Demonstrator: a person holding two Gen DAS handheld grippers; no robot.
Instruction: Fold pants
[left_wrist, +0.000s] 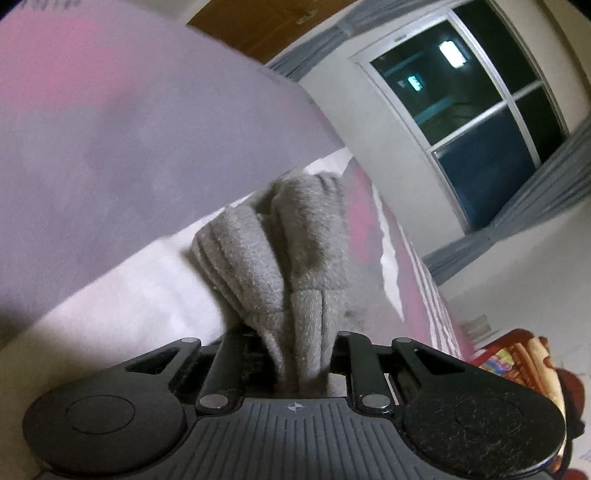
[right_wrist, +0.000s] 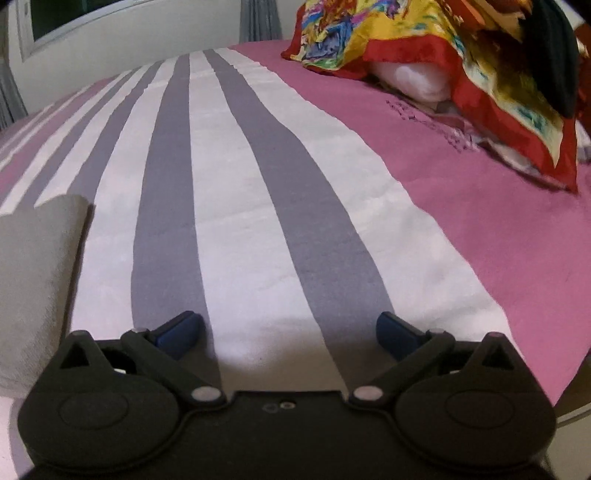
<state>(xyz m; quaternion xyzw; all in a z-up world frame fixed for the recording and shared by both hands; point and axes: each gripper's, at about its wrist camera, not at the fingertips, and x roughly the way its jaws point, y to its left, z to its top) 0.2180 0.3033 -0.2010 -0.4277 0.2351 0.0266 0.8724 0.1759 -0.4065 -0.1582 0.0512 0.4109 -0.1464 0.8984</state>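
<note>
Grey fleece pants (left_wrist: 280, 251) bunch up in front of my left gripper (left_wrist: 295, 343), which is shut on a fold of their ribbed edge and holds it above the bed. In the right wrist view another part of the grey pants (right_wrist: 33, 280) lies at the left edge on the bedspread. My right gripper (right_wrist: 290, 330) is open wide over the striped cover, blue pads (right_wrist: 177, 328) far apart, nothing between them.
The bed has a cover with pink, white and grey stripes (right_wrist: 258, 206). A red and yellow patterned blanket (right_wrist: 443, 62) is heaped over a white pillow (right_wrist: 413, 81) at the far right. A dark window (left_wrist: 469, 110) with grey curtains is beyond the bed.
</note>
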